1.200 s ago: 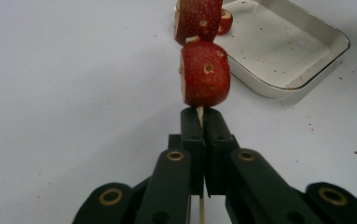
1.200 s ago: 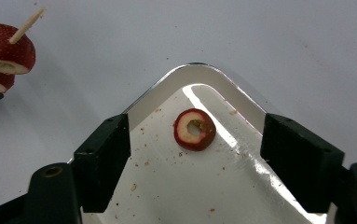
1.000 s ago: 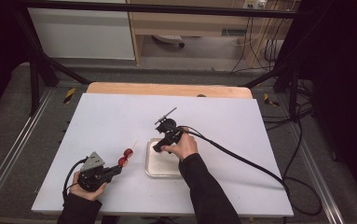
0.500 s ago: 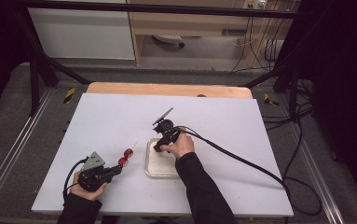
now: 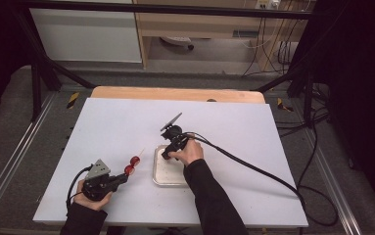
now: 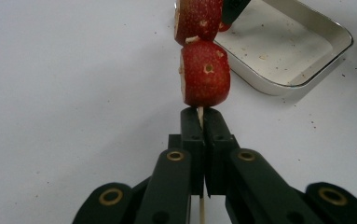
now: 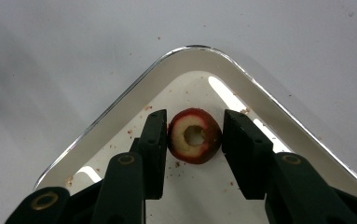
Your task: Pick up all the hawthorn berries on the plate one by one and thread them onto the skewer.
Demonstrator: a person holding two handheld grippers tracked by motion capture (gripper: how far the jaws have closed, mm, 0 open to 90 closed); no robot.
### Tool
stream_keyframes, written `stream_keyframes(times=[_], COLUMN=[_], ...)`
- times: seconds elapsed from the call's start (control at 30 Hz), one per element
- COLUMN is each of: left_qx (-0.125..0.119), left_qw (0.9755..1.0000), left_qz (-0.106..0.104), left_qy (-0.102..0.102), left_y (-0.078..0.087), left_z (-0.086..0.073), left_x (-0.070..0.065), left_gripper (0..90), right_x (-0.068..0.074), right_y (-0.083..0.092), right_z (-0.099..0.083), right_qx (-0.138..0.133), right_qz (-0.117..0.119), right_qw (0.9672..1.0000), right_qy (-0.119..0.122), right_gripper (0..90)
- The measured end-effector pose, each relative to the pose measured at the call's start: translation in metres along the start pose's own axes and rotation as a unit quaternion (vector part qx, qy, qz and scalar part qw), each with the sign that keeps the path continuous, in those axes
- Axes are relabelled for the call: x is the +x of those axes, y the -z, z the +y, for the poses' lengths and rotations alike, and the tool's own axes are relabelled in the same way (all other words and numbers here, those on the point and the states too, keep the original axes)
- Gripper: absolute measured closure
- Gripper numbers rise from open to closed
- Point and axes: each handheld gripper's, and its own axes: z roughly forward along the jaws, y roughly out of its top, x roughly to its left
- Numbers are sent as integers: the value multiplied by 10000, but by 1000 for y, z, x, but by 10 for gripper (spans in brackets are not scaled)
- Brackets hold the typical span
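My left gripper [image 6: 203, 114] is shut on a thin wooden skewer [image 6: 200, 113] that carries two red hollowed fruit pieces [image 6: 205, 73]. In the high view it [image 5: 121, 178] rests low at the table's front left, the skewered fruit [image 5: 132, 165] pointing toward a shallow white tray [image 5: 161, 180]. My right gripper [image 7: 195, 135] points down into a corner of that tray [image 7: 134, 95]. Its jaws have just been closing, and both pads now touch the sides of a cored red fruit piece [image 7: 192, 151] lying on the tray floor. In the high view the right gripper [image 5: 166, 156] sits over the tray's far left corner.
The white table top [image 5: 253, 147] has free room on the right and at the back. A black cable [image 5: 253, 169] trails from the right gripper off to the right. Crumbs dot the tray floor [image 6: 278, 42]. A wooden strip [image 5: 175, 93] borders the far edge.
The right hand has shifted slightly over the tray's near-left corner. The left hand and its skewer have kept still.
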Motion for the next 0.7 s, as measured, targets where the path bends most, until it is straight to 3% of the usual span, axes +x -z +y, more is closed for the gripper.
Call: stream_keyframes(times=[0.27,0.7], left_qx=[-5,-29], left_qw=[10000,10000], left_qz=[8,-3], left_qy=[-13,-69], left_y=[0,1], left_z=[0,1], left_x=[0,-5], left_gripper=[882,882], right_x=[0,16], right_y=[5,38], right_z=[0,-11], right_qx=[-114,-368], right_qz=[21,78], right_qw=[9999,9993], right_qy=[-108,-73], right_gripper=[617,618])
